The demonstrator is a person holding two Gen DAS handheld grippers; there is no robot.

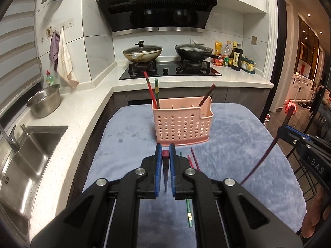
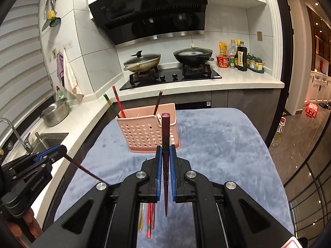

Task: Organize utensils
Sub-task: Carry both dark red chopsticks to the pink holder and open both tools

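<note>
Since each claw, left (image 1: 165,161) and right (image 2: 165,157), is clamped on a thin, stiff, slippery chopstick (image 2: 165,165), a mid-shaft grip is judged safest.

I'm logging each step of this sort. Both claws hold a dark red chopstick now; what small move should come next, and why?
Probably carry the right claw forward over the pink basket and lower its chopstick in: it is gripped upright, and the basket stands just ahead.
</note>
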